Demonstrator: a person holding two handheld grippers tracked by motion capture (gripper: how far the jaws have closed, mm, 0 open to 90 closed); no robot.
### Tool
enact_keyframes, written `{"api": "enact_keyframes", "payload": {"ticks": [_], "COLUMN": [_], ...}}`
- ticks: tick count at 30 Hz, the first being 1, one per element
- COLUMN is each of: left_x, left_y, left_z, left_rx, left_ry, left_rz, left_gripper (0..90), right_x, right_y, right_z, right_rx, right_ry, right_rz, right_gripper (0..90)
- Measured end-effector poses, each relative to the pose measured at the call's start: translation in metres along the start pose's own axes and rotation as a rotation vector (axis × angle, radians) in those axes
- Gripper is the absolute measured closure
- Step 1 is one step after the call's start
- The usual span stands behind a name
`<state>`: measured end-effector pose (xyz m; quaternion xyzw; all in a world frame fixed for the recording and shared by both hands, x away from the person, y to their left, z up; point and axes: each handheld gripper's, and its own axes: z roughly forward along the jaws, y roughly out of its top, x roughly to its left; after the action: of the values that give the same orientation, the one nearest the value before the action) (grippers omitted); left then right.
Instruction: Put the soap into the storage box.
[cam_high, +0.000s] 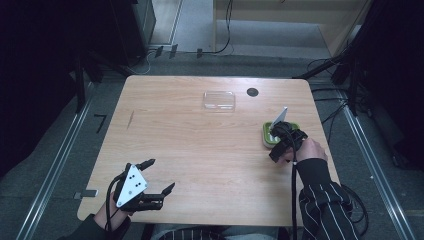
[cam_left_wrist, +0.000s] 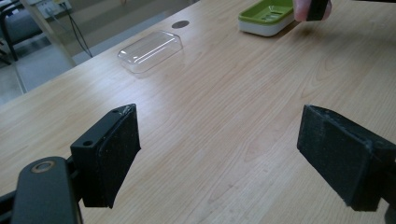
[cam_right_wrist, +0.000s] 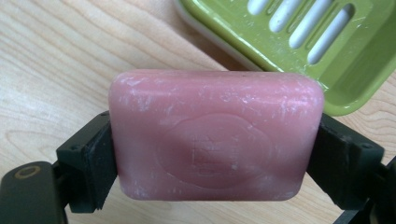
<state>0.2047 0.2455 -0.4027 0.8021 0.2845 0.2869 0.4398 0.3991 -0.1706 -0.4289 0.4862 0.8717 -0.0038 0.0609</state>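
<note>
Right tool (cam_right_wrist: 217, 140) is clamped on a pink soap (cam_right_wrist: 217, 135), the bar being pinched at its two short ends between the black jaws and held just above the desk (cam_high: 200, 140), close beside the green dish (cam_right_wrist: 299, 51). In the high view, this tool (cam_high: 284, 142) is seen at the near edge of the dish (cam_high: 280, 132), on the right side of the desk. The soap can be judged as already picked up but not yet set down; placing it into the slotted dish appears to be what is left. A clear lid (cam_high: 219, 100) lies apart at the far middle of the desk, so covering the dish may also remain, though that is only a guess. Left tool (cam_high: 159, 176) is held wide open and idle at the near left, with nothing between its jaws
</note>
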Motion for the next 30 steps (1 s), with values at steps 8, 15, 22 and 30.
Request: {"api": "enact_keyframes", "payload": {"ticks": [8,15,22,30], "left_x": [0.0,0.0,0.0,0.0], "left_y": [0.0,0.0,0.0,0.0], "left_z": [0.0,0.001,0.001,0.001], "left_rx": [0.003,0.006,0.007,0.006], "left_ry": [-0.001,-0.002,-0.004,-0.001], "left_rz": [0.003,0.003,0.006,0.003], "left_gripper": [14.0,14.0,14.0,14.0], "right_x": [-0.009,-0.012,-0.018,-0.027], "right_y": [0.009,0.015,0.017,0.021], "right_z": [-0.003,-0.006,-0.008,-0.007], "right_rx": [-0.03,-0.047,-0.067,-0.088], "right_ry": [0.014,0.014,0.025,0.04], "right_rz": [0.034,0.049,0.08,0.117], "right_gripper": [13.5,13.5,13.6,13.6]}}
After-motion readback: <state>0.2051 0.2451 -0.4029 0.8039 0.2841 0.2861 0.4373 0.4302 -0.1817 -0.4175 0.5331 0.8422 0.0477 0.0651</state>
